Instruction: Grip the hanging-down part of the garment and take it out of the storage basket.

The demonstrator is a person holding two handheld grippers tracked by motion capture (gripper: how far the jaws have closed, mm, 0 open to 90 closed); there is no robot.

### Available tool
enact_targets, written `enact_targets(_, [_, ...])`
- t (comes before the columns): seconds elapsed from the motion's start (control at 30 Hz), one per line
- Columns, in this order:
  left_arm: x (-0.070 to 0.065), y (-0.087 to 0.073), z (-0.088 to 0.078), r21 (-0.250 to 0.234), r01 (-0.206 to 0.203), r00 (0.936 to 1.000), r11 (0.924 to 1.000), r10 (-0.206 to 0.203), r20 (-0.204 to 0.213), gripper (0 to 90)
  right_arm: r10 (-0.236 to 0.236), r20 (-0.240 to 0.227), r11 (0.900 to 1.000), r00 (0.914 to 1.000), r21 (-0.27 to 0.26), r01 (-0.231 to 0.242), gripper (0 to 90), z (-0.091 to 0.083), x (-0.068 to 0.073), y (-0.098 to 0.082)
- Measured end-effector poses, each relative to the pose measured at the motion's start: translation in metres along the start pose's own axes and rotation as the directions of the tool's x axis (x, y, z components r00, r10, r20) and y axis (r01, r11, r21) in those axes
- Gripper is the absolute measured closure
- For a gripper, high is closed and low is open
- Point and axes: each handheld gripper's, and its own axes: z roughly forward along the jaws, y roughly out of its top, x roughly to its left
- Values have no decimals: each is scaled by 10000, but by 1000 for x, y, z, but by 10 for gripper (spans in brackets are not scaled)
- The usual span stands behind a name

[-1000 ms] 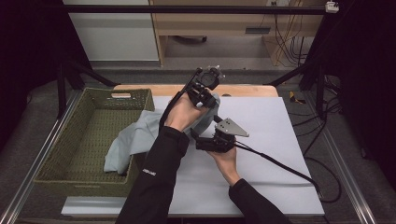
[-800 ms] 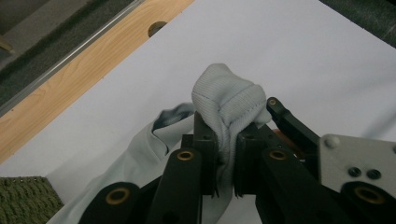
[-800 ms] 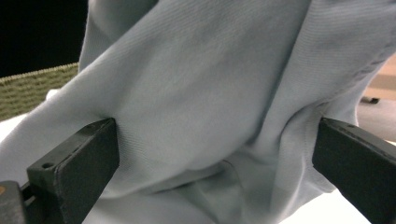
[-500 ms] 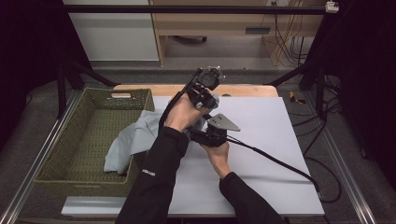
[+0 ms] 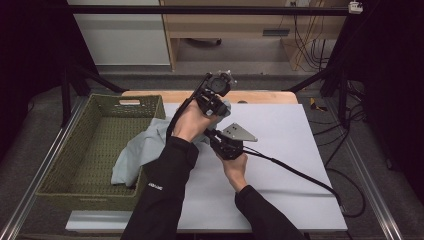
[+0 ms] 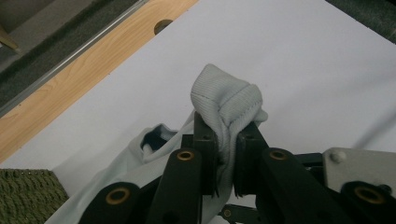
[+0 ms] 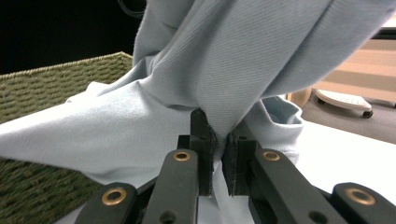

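- From the high view, a pale blue garment (image 5: pixel 145 147) trails out of the green woven basket (image 5: pixel 80 150) and onto the white tabletop (image 5: pixel 300 165). One end of it is lifted near the middle of the tabletop. The left hand-held gripper (image 5: pixel 216 95) is raised above that end, and the right hand-held gripper (image 5: pixel 212 136) sits just below and beside it, both on the cloth.
- In the left gripper view, the left hand-held gripper (image 6: pixel 228 142) is pinching a ribbed, folded bunch of the garment (image 6: pixel 226 100), which bulges up over the jaw tips. The tabletop (image 6: pixel 303 60) lies well below.
- In the right gripper view, the right hand-held gripper (image 7: pixel 218 135) is pinching a gathered fold of the garment (image 7: pixel 233 56), with cloth hanging from above and the basket (image 7: pixel 56 88) behind it.
- I'd judge that the garment is only partly out. Both grips are made, but much of the cloth still drapes over the basket's rim, so pulling it clear and laying it on the tabletop remain.
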Motion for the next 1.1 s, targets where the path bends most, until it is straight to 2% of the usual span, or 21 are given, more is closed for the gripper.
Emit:
enact_targets(0.03, [0,0,0,-132,110,9999,9999,-109,50,813,127,-3,9999,9999,40,-127,841,-1,1,1])
enact_targets(0.07, [0,0,-1,-157,103,9999,9998,-103,33,813,-19,-114,10000,9999,22,19,842,-4,-1,1])
enact_targets(0.17, [0,0,-3,-129,28,10000,9999,-28,13,813,34,-274,10000,9996,50,-32,843,-11,-3,3])
enact_targets(0.2, [0,0,-3,-159,41,10000,9999,-41,24,812,-246,-346,9997,9991,32,247,844,-14,-6,2])
enact_targets(0.23, [-1,0,-3,-162,48,10000,9999,-48,-1,812,-75,-398,9999,9992,146,81,845,-21,-5,4])
enact_targets(0.27, [0,0,-3,-156,43,10000,9999,-43,-9,812,-75,-398,9999,9992,146,81,845,-21,-5,4])
enact_targets(0.33, [-1,0,-2,-180,130,9999,9998,-131,-53,813,-320,-446,9994,9985,126,326,845,-27,-6,4])
enact_targets(0.37, [0,1,-2,-93,27,10000,10000,-27,-56,813,-206,-486,9997,9986,101,211,846,-30,-5,4])
enact_targets(0.4, [-1,1,-2,-76,18,10000,10000,-18,-62,812,-443,-565,9990,9974,25,445,846,-32,-7,4])
enact_targets(0.43, [-2,1,-2,-97,-12,10000,10000,12,-67,812,-140,-576,9998,9982,100,146,846,-36,-6,5])
enact_targets(0.47, [-3,1,-2,-206,91,9999,9997,-92,-68,812,-249,-636,9997,9977,1,250,847,-38,-7,6])
enact_targets(0.57, [-2,0,-4,-129,33,10000,9999,-34,-80,812,-324,-672,9995,9972,-55,321,847,-46,-7,9])
enact_targets(0.73, [-1,-1,-4,-70,-1,10000,10000,1,-52,812,-397,-553,9992,9977,-118,391,848,-63,-15,13])
enact_targets(0.77, [-1,-1,-4,-60,13,10000,10000,-13,-21,812,-624,-501,9980,9968,-60,622,848,-66,-17,13])
enact_targets(0.87, [-2,-2,-2,-100,106,9999,9999,-106,52,812,-574,-489,9984,9972,-7,574,848,-75,-23,15])
enact_targets(0.97, [-3,-1,-2,8,21,9999,10000,-22,123,812,-815,-449,9966,9957,113,821,848,-86,-30,18])
enact_targets(1.1, [-6,1,-2,-4,17,9998,10000,-17,185,812,-841,-360,9961,9958,220,849,848,-94,-34,19])
